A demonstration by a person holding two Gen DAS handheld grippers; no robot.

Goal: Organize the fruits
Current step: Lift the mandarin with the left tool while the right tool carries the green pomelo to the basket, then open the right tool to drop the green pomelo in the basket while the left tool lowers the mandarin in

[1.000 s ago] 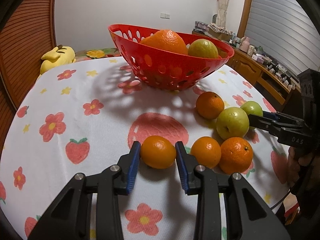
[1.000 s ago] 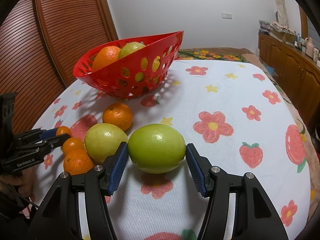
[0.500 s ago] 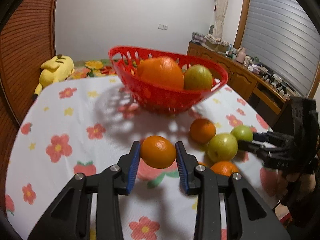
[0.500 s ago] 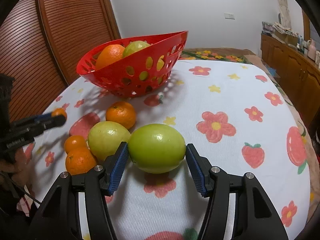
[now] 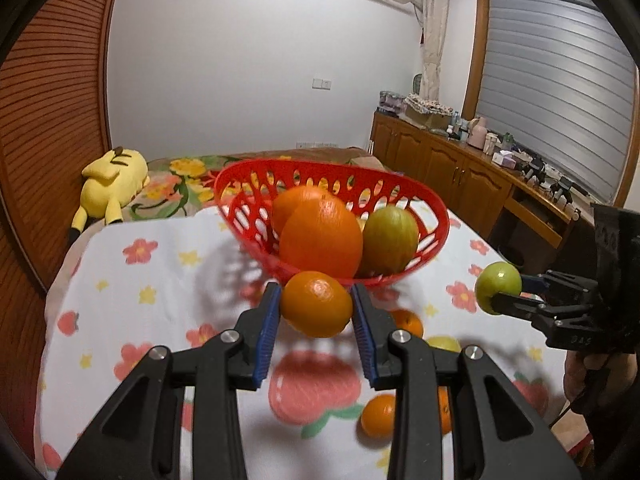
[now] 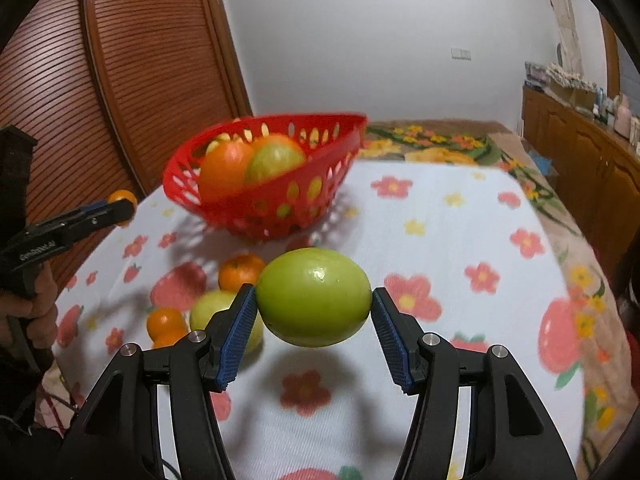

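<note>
Left wrist view, nearest: the left tongs [image 5: 316,312], blue pads clamped on a small orange [image 5: 317,304] held clear above the flowered surface [image 5: 132,300]. Right wrist view, nearest: the right tongs [image 6: 314,318], pads clamped on the two ends of a green fruit [image 6: 314,297], which also hangs above the cloth.

Beneath and just beyond the tongs, loose fruit lies in a cluster on the surface: in the right wrist view a yellow-green fruit [image 6: 212,310] sits partly behind the left pad, two small oranges [image 6: 165,323] near its left side, and another orange [image 6: 240,274] a little farther on. The same cluster shows in the left wrist view, partly hidden by the fingers.

At mid distance, each wrist view catches the other tongs from the side, gripped by a person's hand [image 6: 34,312] at the left edge of the right wrist view.

Farther on, a red perforated basket [image 5: 434,208] stands on the surface and holds a large orange [image 5: 320,242], a second orange behind it, and a green fruit of its own [image 5: 390,240].

Farthest: a yellow plush toy [image 5: 110,186] on a flowered bedcover at the left, wooden cabinets [image 5: 440,164] at the right.
</note>
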